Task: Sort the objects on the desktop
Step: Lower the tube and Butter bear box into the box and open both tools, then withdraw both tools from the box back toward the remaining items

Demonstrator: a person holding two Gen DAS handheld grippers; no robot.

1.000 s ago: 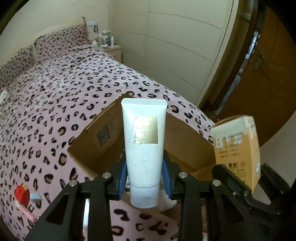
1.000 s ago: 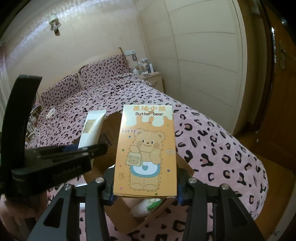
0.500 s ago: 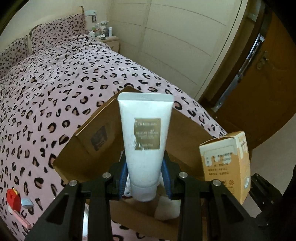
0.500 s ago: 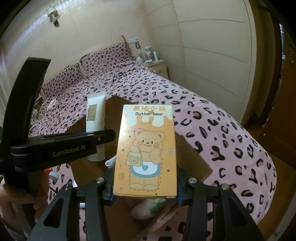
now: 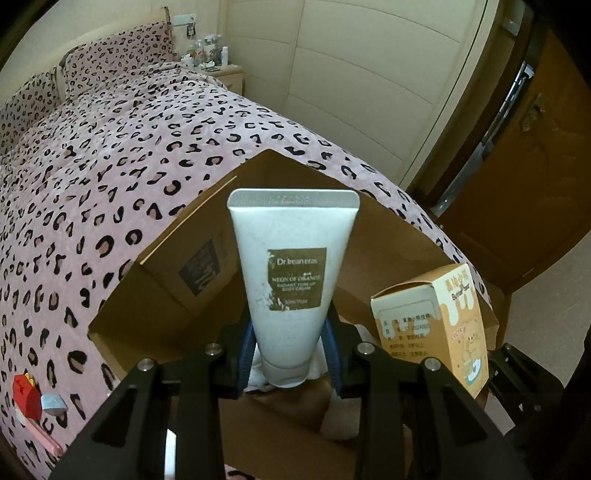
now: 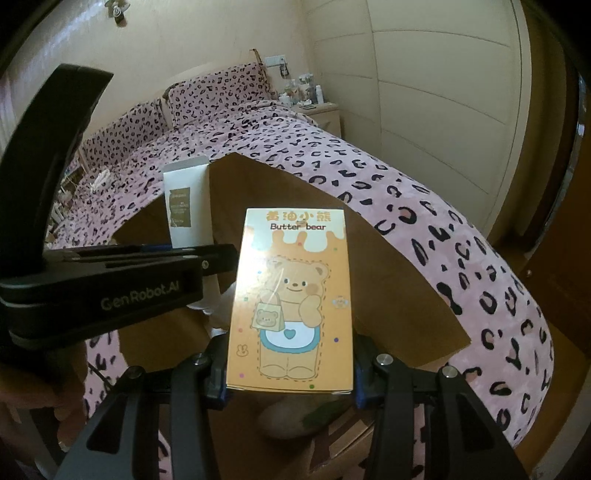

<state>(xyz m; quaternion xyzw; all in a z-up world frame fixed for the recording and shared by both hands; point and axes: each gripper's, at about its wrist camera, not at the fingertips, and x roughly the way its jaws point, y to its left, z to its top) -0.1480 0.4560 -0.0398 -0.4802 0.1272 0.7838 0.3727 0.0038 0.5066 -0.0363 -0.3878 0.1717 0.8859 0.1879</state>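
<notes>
1. A bed [image 5: 155,122] was covered by a pink leopard-print blanket.
2. Two pillows [image 6: 218,92] in the same print were propped at the headboard.
3. A nightstand [image 6: 325,112] crowded with small bottles was placed beside the bed.
4. Cream panelled wardrobe doors [image 5: 354,74] were seen along the wall.
5. A brown wooden door [image 5: 532,177] was seen at the right.
6. A wall lamp [image 6: 118,7] was mounted high above the bed.

Tube [image 5: 293,280] reads "Dr.Irean eras"; box [image 6: 291,299] reads "Butter bear".
</notes>
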